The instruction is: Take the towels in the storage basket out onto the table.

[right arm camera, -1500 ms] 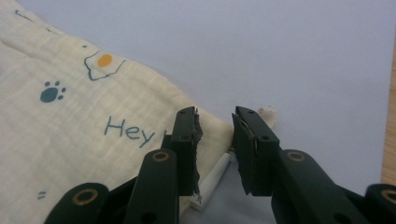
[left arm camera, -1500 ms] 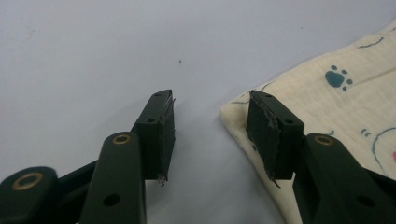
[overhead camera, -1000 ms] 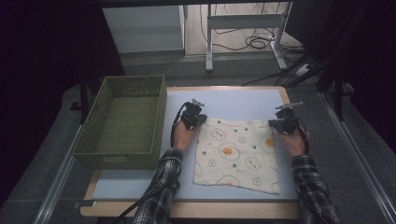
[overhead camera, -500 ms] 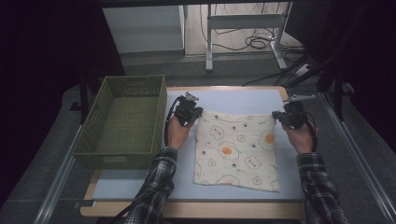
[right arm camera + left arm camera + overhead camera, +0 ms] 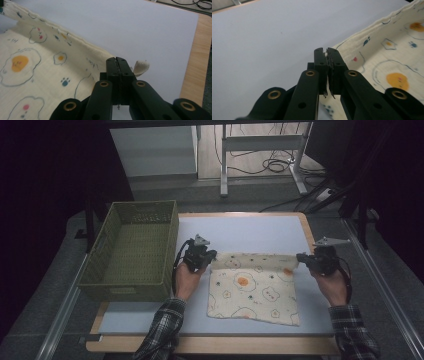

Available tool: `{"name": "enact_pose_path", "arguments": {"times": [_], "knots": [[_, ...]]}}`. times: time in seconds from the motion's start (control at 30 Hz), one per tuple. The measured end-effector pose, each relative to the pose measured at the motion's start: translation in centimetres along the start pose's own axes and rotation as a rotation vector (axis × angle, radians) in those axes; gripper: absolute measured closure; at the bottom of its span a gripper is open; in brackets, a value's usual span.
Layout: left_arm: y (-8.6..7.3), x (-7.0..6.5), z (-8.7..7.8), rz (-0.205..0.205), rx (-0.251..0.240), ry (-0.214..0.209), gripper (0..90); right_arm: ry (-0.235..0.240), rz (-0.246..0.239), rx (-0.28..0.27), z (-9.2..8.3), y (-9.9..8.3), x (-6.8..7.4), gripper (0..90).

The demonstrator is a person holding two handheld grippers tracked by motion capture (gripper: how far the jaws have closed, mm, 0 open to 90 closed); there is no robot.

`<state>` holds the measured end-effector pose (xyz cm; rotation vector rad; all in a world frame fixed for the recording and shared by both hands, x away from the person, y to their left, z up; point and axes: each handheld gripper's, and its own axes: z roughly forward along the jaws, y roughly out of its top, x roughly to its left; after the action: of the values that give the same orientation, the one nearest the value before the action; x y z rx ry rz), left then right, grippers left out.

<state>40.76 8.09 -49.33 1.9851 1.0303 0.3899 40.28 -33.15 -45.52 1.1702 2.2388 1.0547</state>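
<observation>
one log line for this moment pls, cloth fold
left hand-held gripper: shut on cloth far-left corner | right hand-held gripper: shut on far-right corner | far edge lifted | basket: left of cloth

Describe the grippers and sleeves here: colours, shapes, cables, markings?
Both the left gripper and the right gripper are black, each topped by a grey three-cornered plate. Their jaws are flat black bars with brass-ringed holes. A black cable trails from the left one. Both sleeves are dark plaid.
</observation>
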Motion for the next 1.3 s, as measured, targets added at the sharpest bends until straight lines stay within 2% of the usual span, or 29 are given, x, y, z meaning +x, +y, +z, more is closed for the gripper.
{"name": "enact_pose_path", "arguments": {"times": [0.2, 0.53, 0.8, 0.97, 1.07, 1.17, 1.3], "knots": [[-1.8, -1.3, -1.4, 0.015, -0.013, -0.042, 86.8, 0.024, -0.023, -0.008, -1.6, -1.6, 1.3, 89.9], [-5.8, -3.6, -3.7, 0.036, -0.024, -0.101, 86.7, 0.073, -0.066, 0.012, -3.9, -5.2, 3.9, 89.9], [-7.1, -4.7, -5.7, 0.055, -0.035, -0.135, 86.5, 0.106, -0.094, 0.022, -5.8, -7.2, 5.7, 89.9], [-8.1, -5.5, -7.1, 0.066, -0.038, -0.165, 86.5, 0.120, -0.093, 0.034, -6.6, -8.6, 6.3, 89.9], [-8.7, -6.0, -7.5, 0.061, -0.041, -0.184, 86.5, 0.131, -0.093, 0.036, -7.0, -9.3, 6.7, 89.9], [-9.4, -6.2, -7.8, 0.069, -0.029, -0.180, 86.5, 0.144, -0.096, 0.038, -7.4, -10.0, 7.2, 89.9], [-10.4, -6.2, -7.8, 0.060, -0.007, -0.187, 86.4, 0.166, -0.099, 0.048, -7.6, -10.7, 7.8, 89.9]]}}
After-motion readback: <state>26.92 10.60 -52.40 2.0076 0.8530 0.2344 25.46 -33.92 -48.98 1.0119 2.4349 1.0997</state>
